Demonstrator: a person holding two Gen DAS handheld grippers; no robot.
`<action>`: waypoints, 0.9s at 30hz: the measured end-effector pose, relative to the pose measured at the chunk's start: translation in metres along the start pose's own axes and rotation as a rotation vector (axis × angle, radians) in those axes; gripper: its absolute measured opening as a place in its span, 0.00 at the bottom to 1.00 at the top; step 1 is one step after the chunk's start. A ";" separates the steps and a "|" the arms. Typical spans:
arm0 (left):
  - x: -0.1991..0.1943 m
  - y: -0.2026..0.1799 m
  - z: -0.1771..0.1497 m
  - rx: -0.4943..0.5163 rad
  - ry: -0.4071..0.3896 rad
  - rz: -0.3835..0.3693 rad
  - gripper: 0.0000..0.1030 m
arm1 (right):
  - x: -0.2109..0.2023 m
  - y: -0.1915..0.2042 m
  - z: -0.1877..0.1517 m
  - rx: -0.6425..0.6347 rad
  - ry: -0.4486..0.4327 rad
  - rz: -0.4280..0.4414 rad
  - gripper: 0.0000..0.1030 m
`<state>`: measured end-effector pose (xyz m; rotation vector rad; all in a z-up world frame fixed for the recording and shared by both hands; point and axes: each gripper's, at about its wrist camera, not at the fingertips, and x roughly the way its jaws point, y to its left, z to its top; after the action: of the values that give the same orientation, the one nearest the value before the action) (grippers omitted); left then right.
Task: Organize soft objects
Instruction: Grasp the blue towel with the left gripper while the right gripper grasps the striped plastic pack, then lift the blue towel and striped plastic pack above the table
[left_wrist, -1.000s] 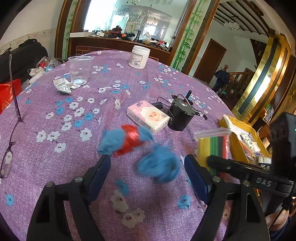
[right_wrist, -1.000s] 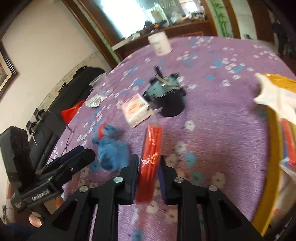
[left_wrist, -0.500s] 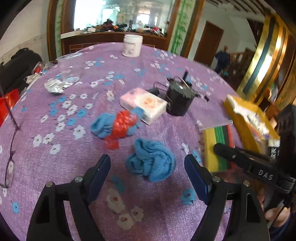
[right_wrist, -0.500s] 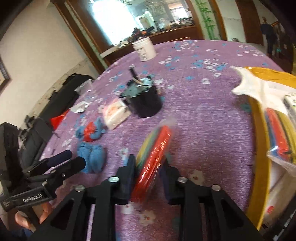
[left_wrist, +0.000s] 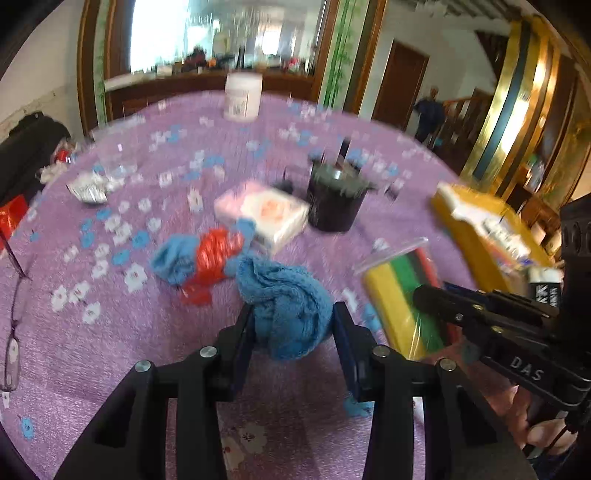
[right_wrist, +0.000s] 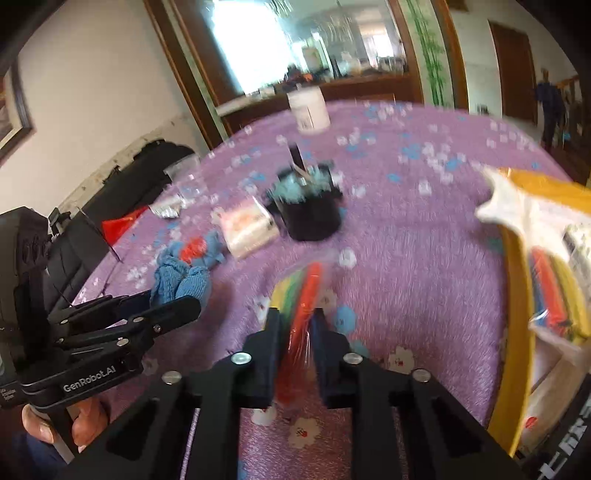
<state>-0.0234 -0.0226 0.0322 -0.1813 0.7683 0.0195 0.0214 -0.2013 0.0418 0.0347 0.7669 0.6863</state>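
Note:
A crumpled blue cloth (left_wrist: 288, 299) lies on the purple flowered tablecloth (left_wrist: 110, 332). My left gripper (left_wrist: 291, 321) is closing on it, and both pads touch its sides. The right wrist view shows the same blue cloth (right_wrist: 181, 284) at the left fingertips. Behind it lies a second blue cloth wrapped in red plastic (left_wrist: 199, 254). My right gripper (right_wrist: 297, 325) is shut on a clear bag of yellow, green and red sheets (right_wrist: 303, 291), held on edge. From the left wrist view the bag (left_wrist: 402, 295) sits at the right.
A pink tissue pack (left_wrist: 266, 214) and a black pot (left_wrist: 334, 199) stand mid-table, with a white jar (left_wrist: 242, 96) at the far edge. A yellow tray (right_wrist: 517, 295) holding packets sits at the right. Glasses (left_wrist: 14, 295) lie at the left edge, near a clear cup (left_wrist: 114, 155).
My left gripper's jaws have come in from wide apart onto the blue cloth. The right gripper's jaws loosened briefly, then tightened again on the bag of sheets.

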 end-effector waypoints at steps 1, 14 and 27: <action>-0.004 -0.001 0.000 0.004 -0.022 -0.001 0.39 | -0.003 0.001 0.000 -0.004 -0.017 -0.004 0.14; -0.008 -0.006 0.001 0.018 -0.043 -0.017 0.39 | -0.024 -0.018 0.005 0.098 -0.112 0.017 0.15; -0.009 -0.008 0.001 0.021 -0.044 -0.019 0.39 | -0.030 -0.020 0.005 0.111 -0.135 0.024 0.15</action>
<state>-0.0286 -0.0295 0.0400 -0.1683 0.7222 -0.0027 0.0205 -0.2333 0.0584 0.1896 0.6744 0.6563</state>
